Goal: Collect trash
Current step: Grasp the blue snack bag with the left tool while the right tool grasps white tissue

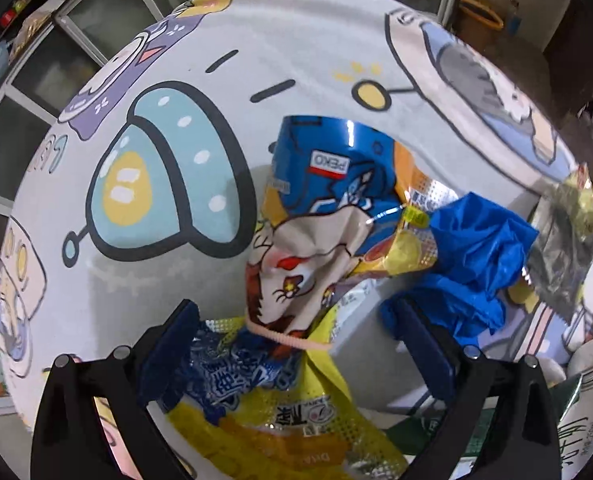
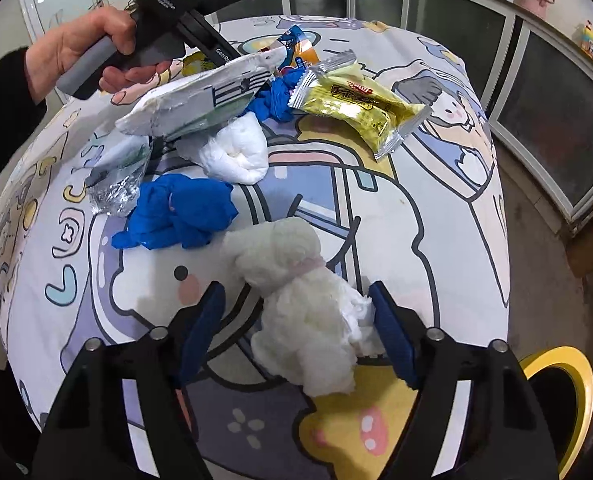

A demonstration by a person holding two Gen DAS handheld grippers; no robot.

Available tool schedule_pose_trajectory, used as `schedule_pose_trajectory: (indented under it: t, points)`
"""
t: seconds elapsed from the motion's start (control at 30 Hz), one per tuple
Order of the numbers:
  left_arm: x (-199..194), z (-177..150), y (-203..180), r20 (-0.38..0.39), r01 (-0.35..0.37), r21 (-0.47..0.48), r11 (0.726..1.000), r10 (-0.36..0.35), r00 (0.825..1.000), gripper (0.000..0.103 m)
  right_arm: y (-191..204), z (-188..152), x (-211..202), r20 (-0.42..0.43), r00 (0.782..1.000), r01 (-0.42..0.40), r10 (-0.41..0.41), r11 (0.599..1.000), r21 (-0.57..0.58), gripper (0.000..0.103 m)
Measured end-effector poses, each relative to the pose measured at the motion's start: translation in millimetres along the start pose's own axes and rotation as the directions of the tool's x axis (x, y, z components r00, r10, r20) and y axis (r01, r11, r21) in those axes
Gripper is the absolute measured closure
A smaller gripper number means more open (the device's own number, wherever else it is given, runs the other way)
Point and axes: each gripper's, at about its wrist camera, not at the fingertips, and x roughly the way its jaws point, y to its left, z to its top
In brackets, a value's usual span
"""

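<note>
My left gripper [image 1: 296, 328] is open over a pile of trash on the cartoon-print tablecloth [image 1: 176, 80]. Between its fingers lie a cartoon face mask [image 1: 296, 276] and a yellow-and-blue snack bag [image 1: 264, 400]. A blue-and-orange wrapper [image 1: 328, 168] and a crumpled blue glove [image 1: 476, 264] lie just beyond. My right gripper [image 2: 296, 332] is open around a crumpled white tissue wad [image 2: 304, 312], its fingers on either side. The right wrist view also shows another blue glove [image 2: 180, 212], a second tissue [image 2: 236, 152], a gold wrapper [image 2: 360, 108] and a white packet [image 2: 200, 96].
A yellow bin [image 2: 564, 396] stands beside the table at the lower right. A clear crinkled wrapper [image 2: 116, 184] lies left of the blue glove. The left hand and its gripper body [image 2: 156, 28] reach in from the upper left. Glass cabinet doors [image 2: 536, 92] stand behind the table.
</note>
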Motion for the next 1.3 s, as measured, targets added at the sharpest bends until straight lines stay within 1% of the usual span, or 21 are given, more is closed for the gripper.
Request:
schedule_pose_trajectory:
  t: [0.03,0.07,0.1,0.13,0.17,0.2,0.27,0.33,0.5,0.6,0.73,0.87,0.93,1.03,1.1,1.2,1.3]
  points:
    - [-1.3,-1.1,2.2,0.014,0.005,-0.003,1.0,-0.005,1.0,0.015,-0.3,0.8,0.4,-0.003,1.0,-0.009,0.009,1.0,0.005,0.04]
    - [-1.0,0.3,5.3,0.024,0.01,-0.003,1.0,-0.01,1.0,0.024,-0.3,1.4,0.9,-0.006,1.0,-0.011,0.011,1.0,0.007,0.049]
    - [-2.9,-0.5,6.8,0.034,0.023,-0.003,1.0,-0.023,0.999,0.046,-0.5,2.4,1.4,-0.009,1.0,-0.003,0.003,1.0,0.009,0.055]
    - [-5.4,-2.8,7.3,0.036,0.051,-0.008,0.999,-0.05,0.998,0.056,-1.3,3.0,2.6,-0.019,1.0,-0.008,0.009,1.0,0.016,0.063]
    - [-7.5,-3.6,9.7,0.039,0.068,-0.024,0.997,-0.067,0.997,0.058,-2.3,3.3,3.5,-0.025,1.0,-0.012,0.012,1.0,0.024,0.064]
    - [-8.5,-4.1,10.5,0.042,0.06,-0.026,0.998,-0.059,0.997,0.061,-3.4,3.7,3.1,-0.028,0.999,-0.015,0.016,0.999,0.036,0.066]
    - [-12.1,-5.5,9.3,0.056,0.048,-0.019,0.999,-0.047,0.997,0.063,-2.9,4.2,-0.2,-0.021,1.0,-0.016,0.017,0.999,0.047,0.067]
    - [-17.5,-8.4,11.2,0.073,0.049,-0.035,0.998,-0.046,0.996,0.065,-2.0,3.9,-3.3,-0.027,0.999,-0.033,0.034,0.998,0.058,0.067]
    - [-41.7,-35.6,24.8,0.132,0.099,-0.104,0.99,-0.085,0.988,0.066,5.8,1.7,-19.1,-0.005,0.999,-0.037,0.037,0.998,0.058,0.067]
    - [-53.2,-56.6,33.9,0.144,0.087,-0.114,0.99,-0.07,0.987,0.066,9.3,1.6,-28.5,0.008,1.0,-0.029,0.029,0.998,0.061,0.067]
    - [-70.8,-80.5,53.7,0.176,0.099,-0.159,0.982,-0.07,0.982,0.066,17.3,-0.6,-39.3,0.023,0.999,-0.033,0.031,0.998,0.062,0.067]
    - [-97.8,-114.9,66.5,0.247,0.136,-0.219,0.966,-0.081,0.966,0.066,20.8,-6.4,-50.2,0.047,0.998,-0.045,0.041,0.995,0.085,0.067]
    - [-113.1,-133.1,62.7,0.284,0.15,-0.231,0.961,-0.081,0.955,0.066,19.6,-11.5,-56.6,0.06,0.997,-0.058,0.052,0.992,0.108,0.067]
    - [-129.4,-152.9,49.8,0.331,0.173,-0.222,0.96,-0.092,0.939,0.066,17.7,-21.9,-68.0,0.08,0.995,-0.063,0.052,0.988,0.14,0.067]
    - [-141.0,-166.0,36.7,0.362,0.199,-0.212,0.957,-0.112,0.925,0.066,15.3,-29.8,-77.3,0.096,0.994,-0.059,0.044,0.985,0.16,0.067]
    - [-152.9,-175.0,10.2,0.392,0.228,-0.189,0.955,-0.14,0.909,0.066,6.6,-43.8,-91.8,0.116,0.993,-0.046,0.023,0.979,0.201,0.067]
    - [-167.4,-176.5,-29.8,0.423,0.248,-0.125,0.961,-0.175,0.889,0.066,-5.1,-57.7,-106.7,0.134,0.991,-0.023,-0.009,0.97,0.24,0.067]
